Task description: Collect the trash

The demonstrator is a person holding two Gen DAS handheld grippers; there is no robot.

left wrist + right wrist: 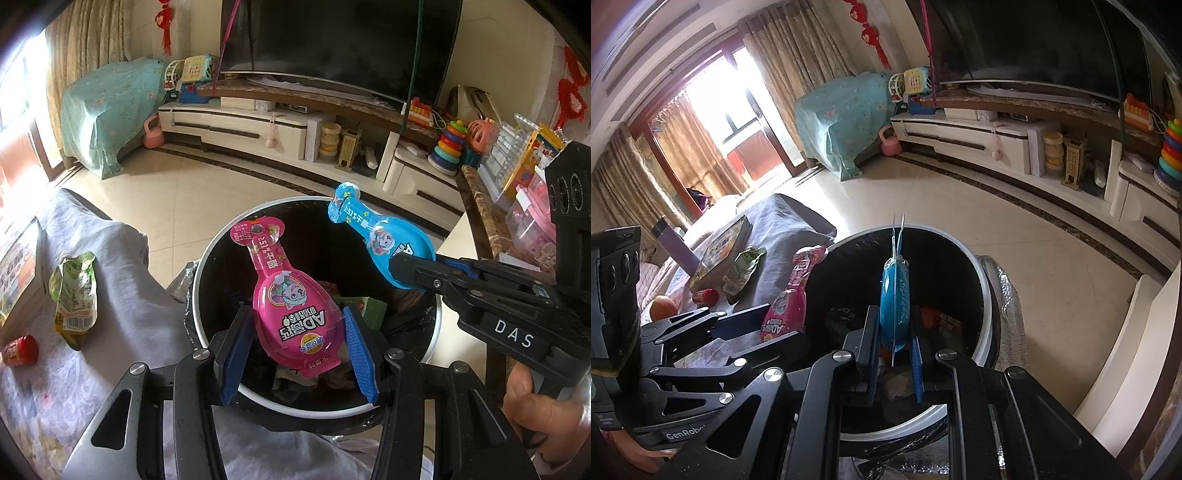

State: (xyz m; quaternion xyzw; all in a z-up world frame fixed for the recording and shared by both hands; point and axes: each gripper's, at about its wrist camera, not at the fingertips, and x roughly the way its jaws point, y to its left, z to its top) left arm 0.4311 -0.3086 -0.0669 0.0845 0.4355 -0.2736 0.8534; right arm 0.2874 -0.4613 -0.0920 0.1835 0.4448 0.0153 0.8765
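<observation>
a: left gripper (295, 350), black with blue pads?
b: clamped on the wide end of a pink spoon-shaped plastic snack pack (288, 295), narrow neck pointing away, held right above the round black trash bin with a white rim (221, 243).

a: and the right gripper (895, 343)?
b: closed on a blue spoon-shaped plastic snack pack (894, 295), seen edge-on from its own camera, gripped at the fat end. also over the bin's open mouth, toward the far right rim (from the left camera, up and to the right of the pink one, well apart from it).

a: inside the bin?
b: dark liner, some crumpled wrappers at the bottom, a green one (369, 306) and something orange-red (942, 317). hard to tell more.

a: beside the bin?
b: to the left, a table under a grey patterned cloth (110, 295). on it a crumpled green and yellow snack bag (74, 291), a small red bottle lying on its side (20, 350), a picture book (720, 254) and an orange fruit (663, 307).

a: behind?
b: pale tiled floor (184, 192), white tv cabinet (240, 125), dark tv screen (332, 40).
</observation>
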